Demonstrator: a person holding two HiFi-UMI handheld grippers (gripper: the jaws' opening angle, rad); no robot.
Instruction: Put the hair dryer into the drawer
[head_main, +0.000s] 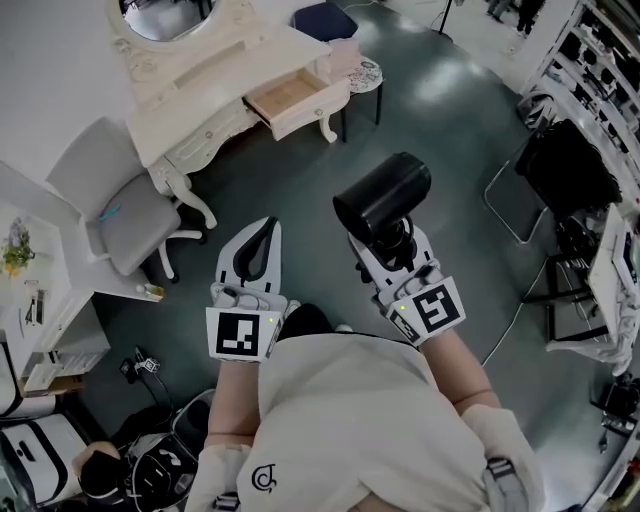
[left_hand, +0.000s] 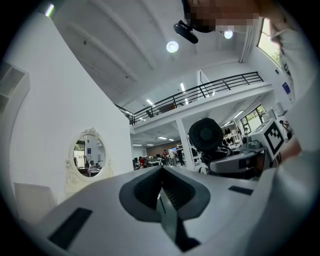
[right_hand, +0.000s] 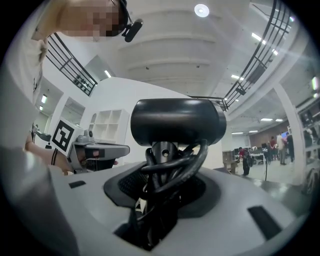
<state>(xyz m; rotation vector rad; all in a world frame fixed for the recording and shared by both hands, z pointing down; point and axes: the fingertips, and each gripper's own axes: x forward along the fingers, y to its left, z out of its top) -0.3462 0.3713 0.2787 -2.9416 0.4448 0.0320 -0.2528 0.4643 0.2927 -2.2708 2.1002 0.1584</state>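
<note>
My right gripper (head_main: 388, 245) is shut on the black hair dryer (head_main: 383, 196), which it holds by the handle and the coiled cord, barrel on top. In the right gripper view the hair dryer (right_hand: 175, 122) fills the middle, its cord (right_hand: 172, 172) bunched between the jaws. My left gripper (head_main: 258, 248) is level beside it, shut and empty; its jaws meet in the left gripper view (left_hand: 161, 192), where the hair dryer (left_hand: 205, 135) shows at the right. The open wooden drawer (head_main: 288, 96) sticks out of the cream dressing table (head_main: 215, 60) far ahead.
A grey chair (head_main: 125, 205) stands left of the dressing table, a small stool (head_main: 357, 75) to the drawer's right. A black bag on a rack (head_main: 565, 170) and shelving (head_main: 600, 60) line the right side. White shelves (head_main: 40, 300) stand at the left. Dark floor (head_main: 300, 180) lies between me and the drawer.
</note>
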